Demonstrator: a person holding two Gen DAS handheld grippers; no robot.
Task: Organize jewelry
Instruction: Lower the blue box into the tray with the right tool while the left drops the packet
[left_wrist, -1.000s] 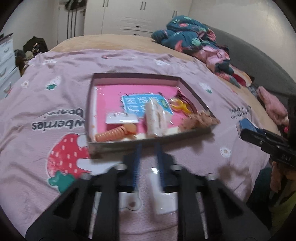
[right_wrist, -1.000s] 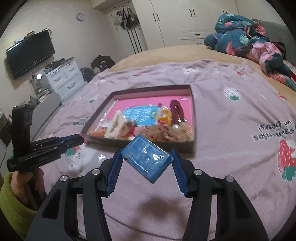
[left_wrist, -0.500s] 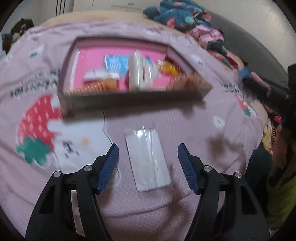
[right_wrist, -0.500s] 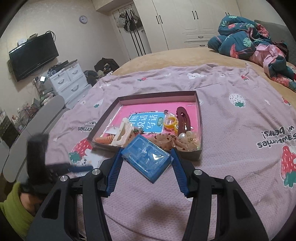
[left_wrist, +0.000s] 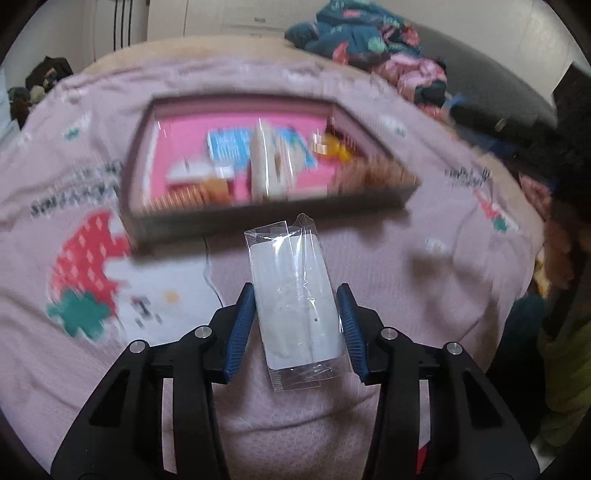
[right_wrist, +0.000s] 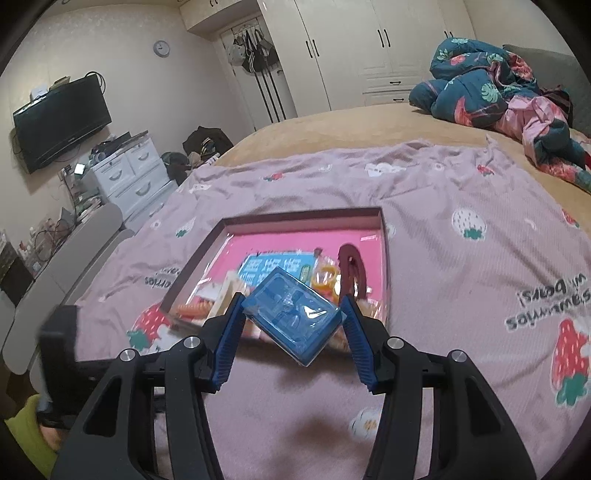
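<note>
Left gripper (left_wrist: 296, 302) has its blue pads on both sides of a clear plastic packet (left_wrist: 297, 310), clamped on it just in front of the tray (left_wrist: 258, 218) on the pink strawberry blanket (left_wrist: 424, 280). That view's pretty blurry. Right gripper (right_wrist: 291, 321) is squeezing a blue plastic case (right_wrist: 291, 317), tilted, above the blanket near the tray's (right_wrist: 384, 240) front edge, hair clips and bits inside.

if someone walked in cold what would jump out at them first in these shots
Probably the glossy blue plastic case clamped tilted in the right tongs, above the pale purple strawberry-print bedspread. Behind it sits the shallow brown tray with a bright pink floor, cluttered with hair accessories. In the left view, a clear-wrapped white packet lies between the left tongs.
</note>
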